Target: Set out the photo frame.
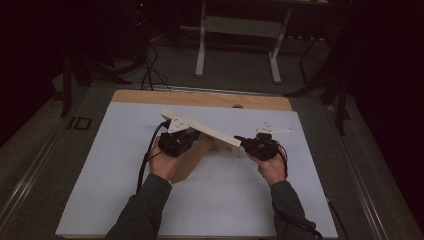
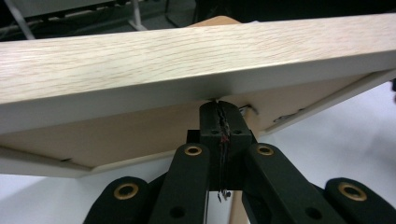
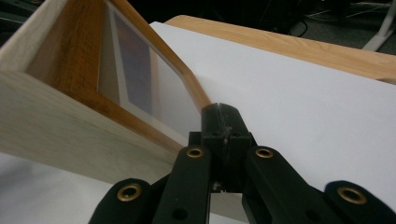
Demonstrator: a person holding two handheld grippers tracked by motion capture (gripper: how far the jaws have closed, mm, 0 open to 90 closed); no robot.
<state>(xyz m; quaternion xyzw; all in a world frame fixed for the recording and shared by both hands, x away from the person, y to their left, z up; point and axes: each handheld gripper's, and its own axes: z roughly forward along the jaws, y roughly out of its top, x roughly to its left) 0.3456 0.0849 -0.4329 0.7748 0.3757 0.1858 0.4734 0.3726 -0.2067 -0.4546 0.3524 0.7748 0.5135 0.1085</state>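
The picture frame [image 1: 210, 134] stands tilted at the desk's [image 1: 125, 165] centre: stiff wood, glass-fronted, so fragile. I'd hold its edges only. My left gripper [image 1: 192, 134] at nine o'clock and right gripper [image 1: 239, 139] at three are clenched, bracing it.

A wooden table [image 1: 260, 102] bears a white sheet [image 1: 225, 200] under the tilted frame [image 1: 200, 129].

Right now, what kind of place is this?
Probably a workshop or lab: a wooden table under a white sheet, cables across grey floor, and a metal stand in the dark background.
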